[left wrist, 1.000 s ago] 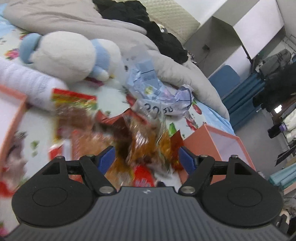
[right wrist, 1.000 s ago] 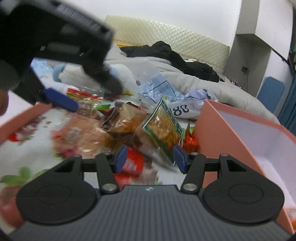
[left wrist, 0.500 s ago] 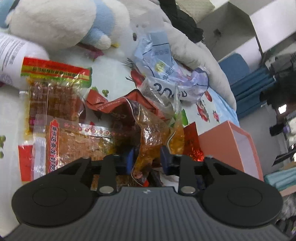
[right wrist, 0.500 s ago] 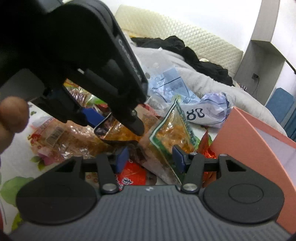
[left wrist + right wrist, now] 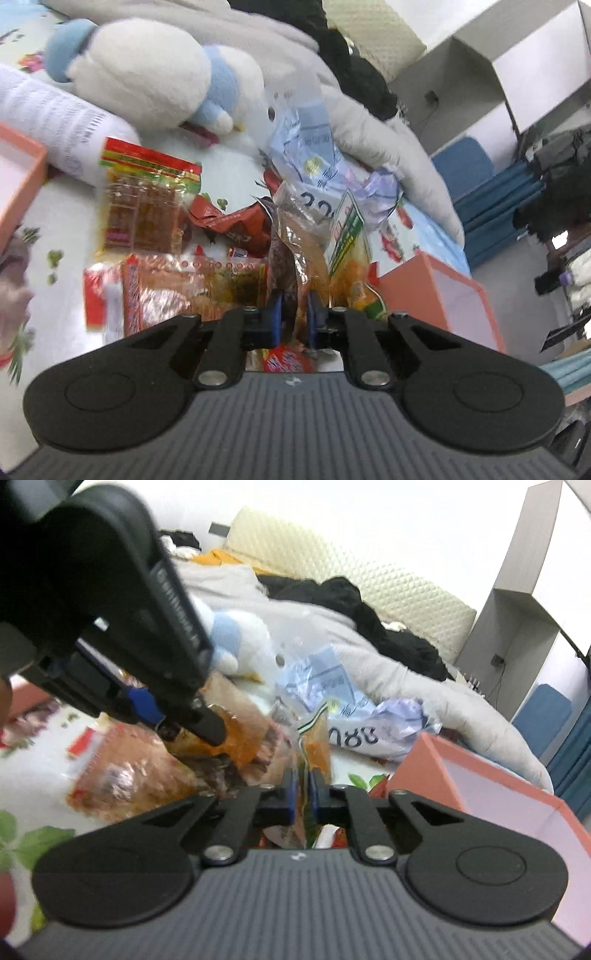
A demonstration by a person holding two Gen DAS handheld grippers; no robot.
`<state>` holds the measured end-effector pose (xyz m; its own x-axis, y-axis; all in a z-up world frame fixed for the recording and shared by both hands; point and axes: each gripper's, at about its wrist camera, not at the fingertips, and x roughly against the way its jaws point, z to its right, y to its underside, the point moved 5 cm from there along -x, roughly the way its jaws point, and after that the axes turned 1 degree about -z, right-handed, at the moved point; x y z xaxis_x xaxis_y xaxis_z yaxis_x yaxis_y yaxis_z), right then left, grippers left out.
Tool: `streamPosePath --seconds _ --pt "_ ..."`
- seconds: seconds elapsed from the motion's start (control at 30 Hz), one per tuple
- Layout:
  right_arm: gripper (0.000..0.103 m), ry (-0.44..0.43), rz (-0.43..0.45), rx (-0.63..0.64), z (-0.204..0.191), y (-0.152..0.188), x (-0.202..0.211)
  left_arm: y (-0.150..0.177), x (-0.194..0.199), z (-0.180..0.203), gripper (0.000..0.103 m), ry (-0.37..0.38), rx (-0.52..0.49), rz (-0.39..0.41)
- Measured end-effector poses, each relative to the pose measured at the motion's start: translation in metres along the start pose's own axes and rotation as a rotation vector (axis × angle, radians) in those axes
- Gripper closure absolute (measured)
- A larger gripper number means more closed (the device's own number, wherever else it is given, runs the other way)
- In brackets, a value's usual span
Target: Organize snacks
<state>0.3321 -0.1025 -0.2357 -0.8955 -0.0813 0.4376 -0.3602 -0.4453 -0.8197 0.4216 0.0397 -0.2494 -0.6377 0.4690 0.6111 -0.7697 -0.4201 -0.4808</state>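
A pile of snack packets lies on a flowered bedsheet. In the left wrist view my left gripper (image 5: 294, 306) is shut on a clear orange-brown packet (image 5: 295, 266), which stands up between the blue pads. Beside it are a packet with a red-and-yellow header (image 5: 144, 206), a flat packet with a red strip (image 5: 184, 291) and a red wrapper (image 5: 229, 225). In the right wrist view my right gripper (image 5: 303, 786) is shut on a green-edged packet of orange snacks (image 5: 314, 746). The left gripper (image 5: 184, 723) crosses the upper left there, still pinching its orange-brown packet (image 5: 229, 723).
A salmon-coloured open box (image 5: 443, 295) (image 5: 480, 786) stands right of the pile, and another box's corner (image 5: 22, 177) is at the left. Behind the snacks lie a white-and-blue plush toy (image 5: 147, 74), a white bottle (image 5: 55, 122), a crumpled printed plastic bag (image 5: 314, 147) and a grey quilt (image 5: 388, 155).
Both grippers went from wide open to shut. The left one closed on the orange-brown packet and lifted it; the right one closed on the green-edged packet.
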Motion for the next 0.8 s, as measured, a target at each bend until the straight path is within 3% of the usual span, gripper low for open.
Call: streamPosePath --seconds 0.33,0.5,0.8 --pt "0.093 -0.041 -0.005 -0.02 -0.002 0.02 0.07 0.039 0.084 0.003 0.088 -0.092 0.05 0.102" --pt "0.094 -0.065 0.005 0.069 -0.013 0.03 0.104 0.065 0.113 -0.001 0.088 -0.135 0.064 0.128" --pt "0.094 -0.127 -0.043 0.12 -0.024 0.063 0.157 0.124 0.139 -0.02 0.088 -0.192 0.144 0.095"
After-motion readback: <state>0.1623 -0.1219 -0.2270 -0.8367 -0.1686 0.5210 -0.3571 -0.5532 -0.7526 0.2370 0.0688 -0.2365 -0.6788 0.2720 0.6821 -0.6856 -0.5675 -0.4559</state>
